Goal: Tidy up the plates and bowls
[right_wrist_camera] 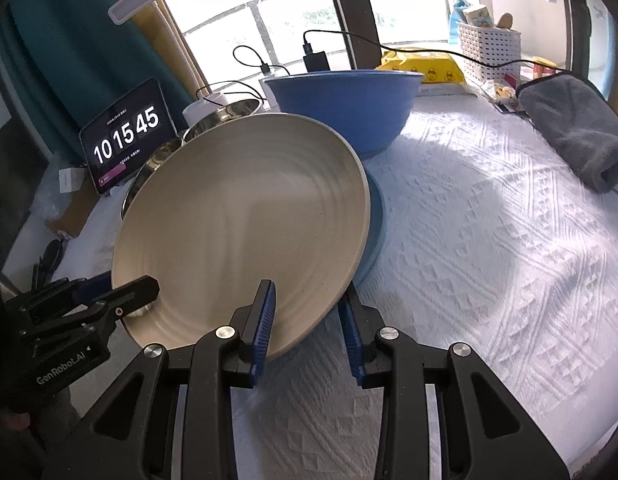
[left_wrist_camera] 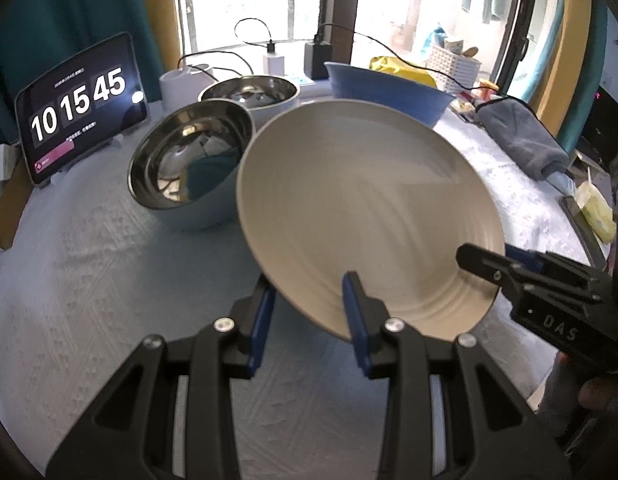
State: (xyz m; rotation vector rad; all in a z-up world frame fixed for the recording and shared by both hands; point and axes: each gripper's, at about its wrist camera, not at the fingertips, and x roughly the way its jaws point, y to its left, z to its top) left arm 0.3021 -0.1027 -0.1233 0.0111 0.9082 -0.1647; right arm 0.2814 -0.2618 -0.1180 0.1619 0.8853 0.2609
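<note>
Leftmost, against the teal curtain, a dark tablet clock [left_wrist_camera: 83, 106] leans upright on the desk covered in a pale blue textured cloth [left_wrist_camera: 109, 288]. Next along sit two shiny steel bowls with pale blue outsides, the nearer one [left_wrist_camera: 185, 164] just in front of the farther one [left_wrist_camera: 251, 94], and they seem to touch, though the fisheye view makes that hard to judge. Right of them, a large cream ribbed round plate [left_wrist_camera: 361, 208] is held tilted above the cloth, its far edge raised. The left tongs [left_wrist_camera: 309, 316] are clamped on the plate's near rim, one blue pad under it and one on top. The right tongs [right_wrist_camera: 309, 316] grip the same plate at its near rim as well, further round on the right, with the rim pinched between their blue pads. Beneath the plate's right edge a pale blue plate [right_wrist_camera: 375, 224] lies on the cloth. Behind it stands a big blue plastic basin [right_wrist_camera: 345, 108], and far right a folded grey towel [right_wrist_camera: 577, 128] rests on the cloth.
</note>
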